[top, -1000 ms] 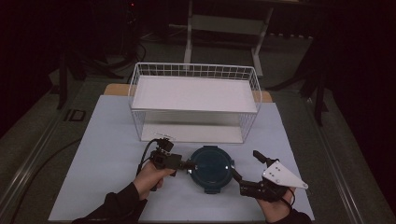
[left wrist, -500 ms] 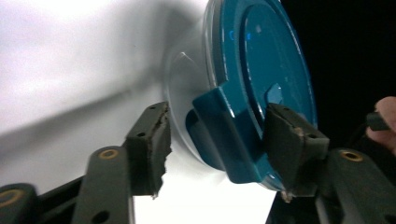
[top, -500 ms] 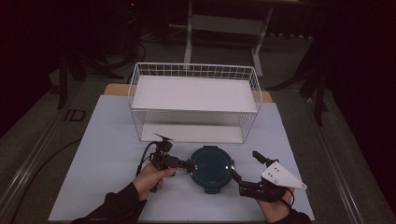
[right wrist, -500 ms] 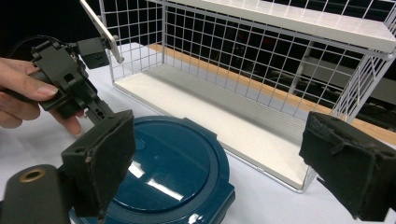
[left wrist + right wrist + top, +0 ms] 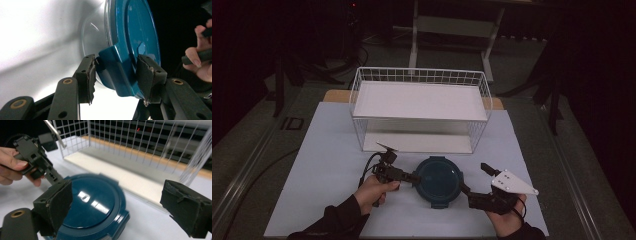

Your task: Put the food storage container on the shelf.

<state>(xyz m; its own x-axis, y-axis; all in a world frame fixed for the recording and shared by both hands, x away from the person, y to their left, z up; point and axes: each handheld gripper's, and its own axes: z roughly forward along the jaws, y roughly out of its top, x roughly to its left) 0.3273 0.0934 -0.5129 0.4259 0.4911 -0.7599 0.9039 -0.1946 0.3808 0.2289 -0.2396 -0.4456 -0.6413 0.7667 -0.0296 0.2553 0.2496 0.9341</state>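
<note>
1. Left gripper view: the left gripper (image 5: pixel 116 75) has its fingers (image 5: pixel 88 75) on either side of a latch tab on the teal lid of the round container (image 5: pixel 130 37). They have just been closing and stand about half open, one pad at the tab's edge, the other at the lid top; whether they press firmly yet is hard to tell.
2. High view: the container (image 5: pixel 438 179) sits on the white surface (image 5: pixel 322 165), just in front of the wire basket (image 5: pixel 419 80), between both hands. My guess is the tab is being gripped to unlatch the lid.
3. The left hand (image 5: pixel 374 190) holds its gripper level, pointing sideways at the container's left edge.
4. The right gripper (image 5: pixel 117 205) hovers wide open, holding nothing, aimed over the lid from the container's right, probably ready to steady it. The right hand (image 5: pixel 504 217) stays low near the surface's front edge.
</note>
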